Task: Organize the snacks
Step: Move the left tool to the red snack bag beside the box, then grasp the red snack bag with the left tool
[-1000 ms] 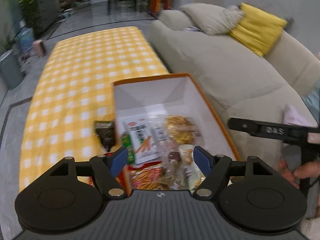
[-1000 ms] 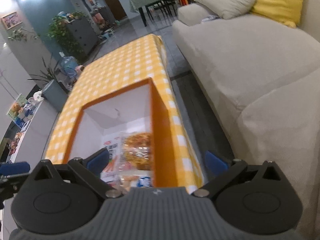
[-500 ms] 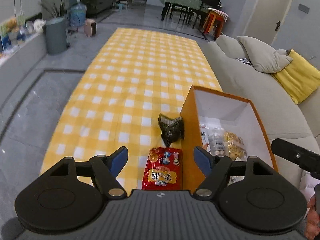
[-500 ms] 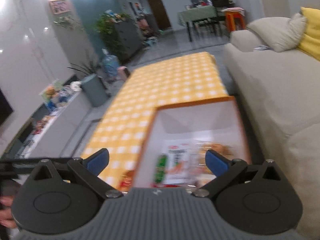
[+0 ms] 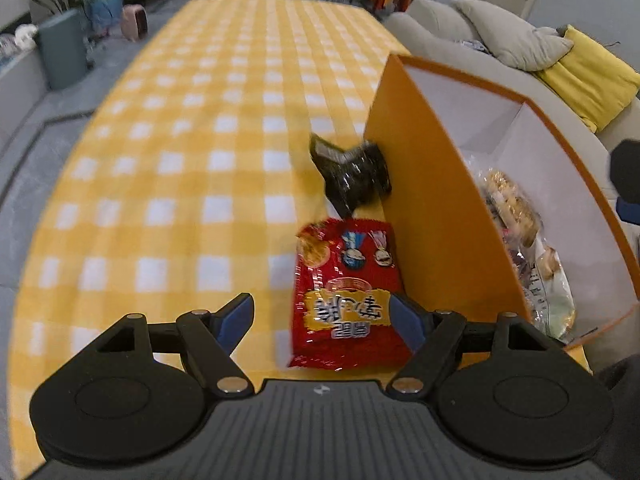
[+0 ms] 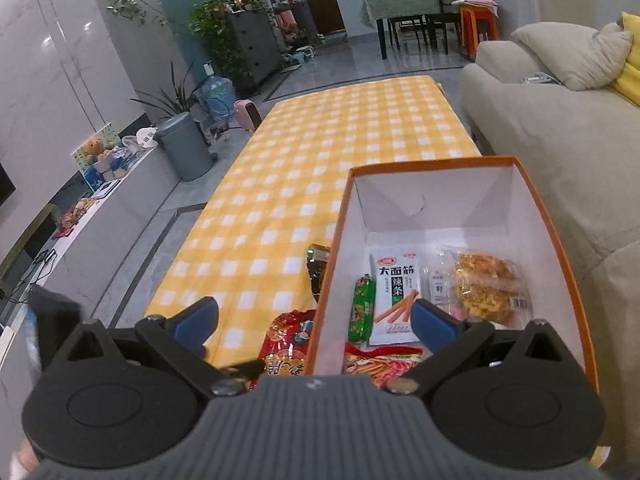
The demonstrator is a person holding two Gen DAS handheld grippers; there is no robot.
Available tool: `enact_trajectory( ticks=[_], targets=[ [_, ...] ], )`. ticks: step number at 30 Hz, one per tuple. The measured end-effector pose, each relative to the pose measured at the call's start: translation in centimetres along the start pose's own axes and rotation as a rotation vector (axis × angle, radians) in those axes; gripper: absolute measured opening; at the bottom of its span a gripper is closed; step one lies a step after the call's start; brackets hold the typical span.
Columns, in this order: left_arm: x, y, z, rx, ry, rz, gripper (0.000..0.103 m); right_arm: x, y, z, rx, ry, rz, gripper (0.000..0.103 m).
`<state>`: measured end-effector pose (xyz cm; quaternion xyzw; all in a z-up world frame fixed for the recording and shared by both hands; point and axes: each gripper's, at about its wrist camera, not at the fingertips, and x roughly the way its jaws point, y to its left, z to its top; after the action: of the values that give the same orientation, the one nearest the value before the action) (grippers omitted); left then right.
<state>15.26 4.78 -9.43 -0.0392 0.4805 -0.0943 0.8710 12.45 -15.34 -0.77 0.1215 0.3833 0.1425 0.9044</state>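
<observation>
An orange box (image 5: 436, 216) with a white inside stands on the yellow checked table (image 5: 208, 152); it also shows in the right wrist view (image 6: 332, 264). Several snack packs lie in it, among them a white pack (image 6: 394, 292) and a green stick (image 6: 362, 308). A red snack bag (image 5: 344, 300) and a small dark packet (image 5: 352, 178) lie on the table against the box's left wall. My left gripper (image 5: 324, 320) is open, low over the red bag's near end. My right gripper (image 6: 314, 320) is open and empty above the box's near left corner.
A beige sofa (image 6: 560, 128) with grey and yellow cushions runs along the table's right side. A grey bin (image 6: 184, 148), a water jug and plants stand on the floor to the left. A dining table with chairs (image 6: 412, 12) is at the far end.
My left gripper has swung left off the box and dropped close to the red bag. My right gripper has turned left from the sofa side and now looks down into the box.
</observation>
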Motion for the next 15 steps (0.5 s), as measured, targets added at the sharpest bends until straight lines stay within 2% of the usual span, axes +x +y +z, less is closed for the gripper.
enact_trajectory(
  ticks=[4, 6, 9, 11, 15],
  targets=[
    [1.1, -0.1, 0.5, -0.029, -0.016, -0.010, 0.090, 1.0, -1.3, -0.2, 0.034, 0.016, -0.011, 0.099],
    [1.9, -0.4, 0.7, -0.033, 0.001, 0.014, 0.090, 1.4, -1.9, -0.3, 0.052, 0.024, -0.013, 0.099],
    [3.3, -1.3, 0.3, 0.046, 0.032, 0.051, 0.090, 1.8, -3.1, -0.4, 0.084, 0.036, -0.014, 0.099],
    [3.8, -1.2, -0.1, 0.050, 0.000, 0.066, 0.095, 1.9, -3.4, -0.4, 0.061, 0.031, -0.024, 0.099],
    [4.6, 0.3, 0.1, -0.019, 0.028, 0.020, 0.103, 1.9, -3.8, -0.2, 0.048, 0.020, -0.039, 0.099]
  ],
)
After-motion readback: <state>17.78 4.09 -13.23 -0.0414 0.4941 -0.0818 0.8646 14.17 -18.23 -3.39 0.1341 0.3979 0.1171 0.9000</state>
